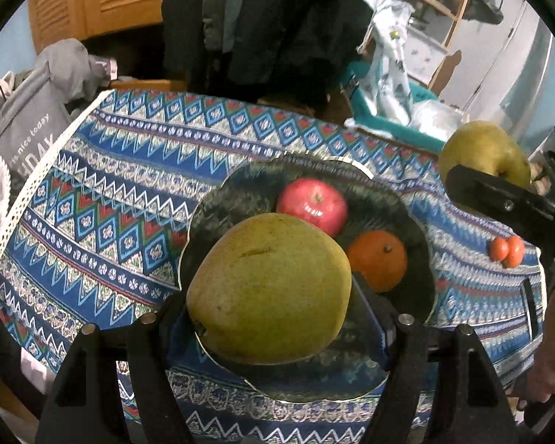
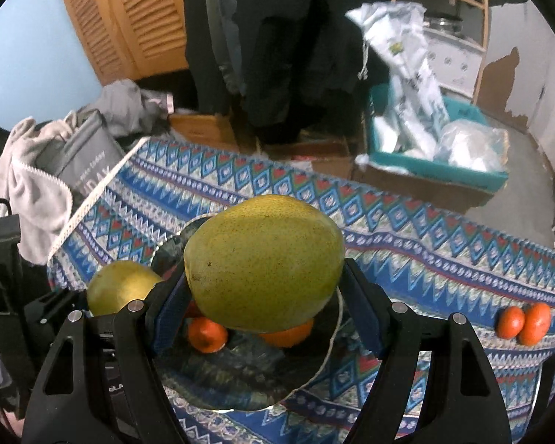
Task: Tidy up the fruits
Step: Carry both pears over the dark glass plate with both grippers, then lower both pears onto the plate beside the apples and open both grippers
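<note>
Left wrist: 2 grippers (image 1: 273, 318) (image 2: 264, 296) each gripping 1 mango (image 1: 270, 288) (image 2: 264, 262); plate (image 1: 218, 214) w/ 1 apple (image 1: 312, 207), 1 orange (image 1: 377, 261)

The far half of the plate (image 1: 240, 185) is taken up by a red apple (image 1: 312, 211) and an orange (image 1: 377, 261); bare room is left on its left and near parts. Open patterned tabletop (image 1: 111, 192) is seen to the left. Two small oranges (image 2: 523, 322) block the right side, touching each other.
</note>
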